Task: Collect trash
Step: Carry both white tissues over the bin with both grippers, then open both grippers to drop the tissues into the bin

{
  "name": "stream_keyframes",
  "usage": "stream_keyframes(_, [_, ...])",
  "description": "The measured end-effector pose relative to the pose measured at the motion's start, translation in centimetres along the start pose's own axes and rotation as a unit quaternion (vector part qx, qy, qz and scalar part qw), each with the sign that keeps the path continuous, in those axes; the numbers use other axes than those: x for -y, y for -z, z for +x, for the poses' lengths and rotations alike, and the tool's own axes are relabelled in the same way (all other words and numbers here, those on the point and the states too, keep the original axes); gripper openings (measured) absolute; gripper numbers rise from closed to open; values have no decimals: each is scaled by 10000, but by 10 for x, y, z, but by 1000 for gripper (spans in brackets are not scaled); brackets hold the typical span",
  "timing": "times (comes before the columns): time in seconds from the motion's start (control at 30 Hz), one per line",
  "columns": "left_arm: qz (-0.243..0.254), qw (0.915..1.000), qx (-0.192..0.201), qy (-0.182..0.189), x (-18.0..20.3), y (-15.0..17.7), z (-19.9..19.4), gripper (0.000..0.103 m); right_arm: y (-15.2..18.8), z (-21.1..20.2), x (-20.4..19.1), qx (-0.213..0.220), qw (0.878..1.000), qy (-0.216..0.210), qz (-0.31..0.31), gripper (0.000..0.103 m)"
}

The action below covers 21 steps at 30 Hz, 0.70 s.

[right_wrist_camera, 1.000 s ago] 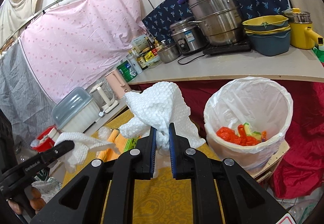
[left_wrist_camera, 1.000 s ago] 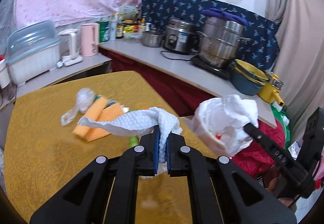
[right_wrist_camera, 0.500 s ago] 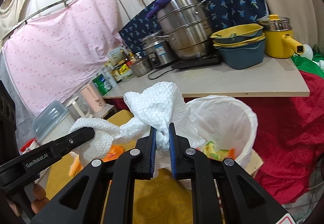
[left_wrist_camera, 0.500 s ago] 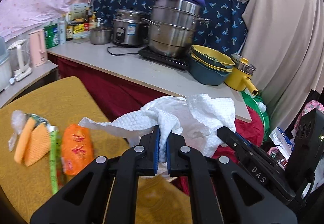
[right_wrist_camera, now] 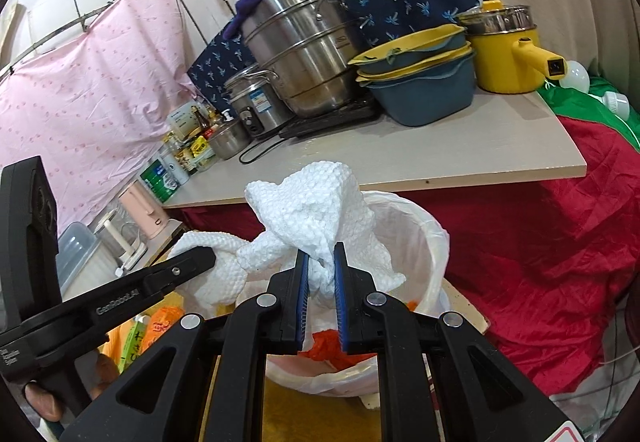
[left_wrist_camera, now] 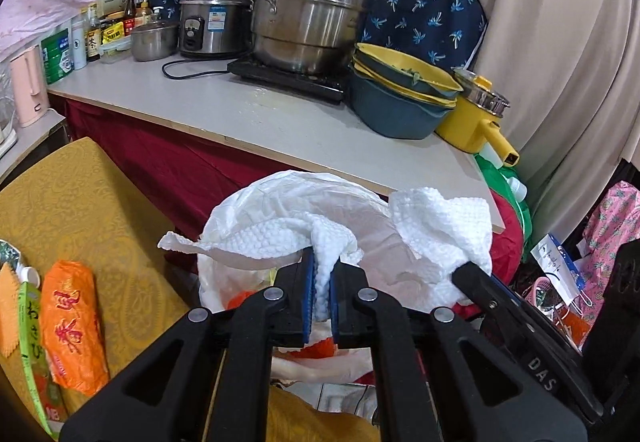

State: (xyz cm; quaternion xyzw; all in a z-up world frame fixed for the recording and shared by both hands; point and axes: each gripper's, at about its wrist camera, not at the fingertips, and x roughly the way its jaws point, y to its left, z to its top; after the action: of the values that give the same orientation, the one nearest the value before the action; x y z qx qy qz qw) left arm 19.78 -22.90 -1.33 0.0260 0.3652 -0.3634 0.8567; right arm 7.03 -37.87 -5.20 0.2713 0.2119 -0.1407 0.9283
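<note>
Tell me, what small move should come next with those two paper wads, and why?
Probably let go: each hand-held gripper, left and right, holds a white paper towel wad right over the lined trash bin, so both should drop in.

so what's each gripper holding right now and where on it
Left gripper pinches a crumpled white paper towel at its bunched middle; right gripper pinches another paper towel at its bunched lower end.

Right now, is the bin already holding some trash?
Yes, orange scraps lie at the bottom of the white-lined bin, below the paper towel.
</note>
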Motion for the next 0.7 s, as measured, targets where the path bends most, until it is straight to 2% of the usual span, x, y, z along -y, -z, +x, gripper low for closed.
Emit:
stream_keyframes(0.03, [-4, 10000, -46, -1, 1, 0, 6, 9, 0, 2, 3, -13, 10000, 17, 6, 11])
stream_keyframes(0.1, [-74, 9999, -106, -9, 0, -1, 13, 29, 1, 4, 7, -35, 10000, 49, 15, 12])
stream_keyframes(0.13, [-158, 9998, -83, -51, -1, -1, 15, 52, 1, 6, 9, -44, 10000, 67, 17, 12])
stream_keyframes(0.17, [-237, 9997, -4, -103, -3, -1, 15, 64, 2, 8, 11, -50, 10000, 79, 24, 12])
stream_keyframes(0.27, [-238, 9997, 80, -62, -4, -1, 14, 64, 2, 12, 15, -71, 9999, 82, 58, 13])
stream_keyframes(0.43, [-163, 9995, 169, -232, -6, -3, 11, 65, 1, 21, 13, -96, 9999, 38, 79, 17])
stream_keyframes(0.63, [-190, 9985, 284, -426, -14, -3, 3, 71, -2, 34, 1, -114, 9999, -59, -67, 19])
stream_keyframes(0.7, [-198, 9981, 312, -497, -17, -2, 0, 74, -3, 37, -3, -99, 9999, -65, -108, 31])
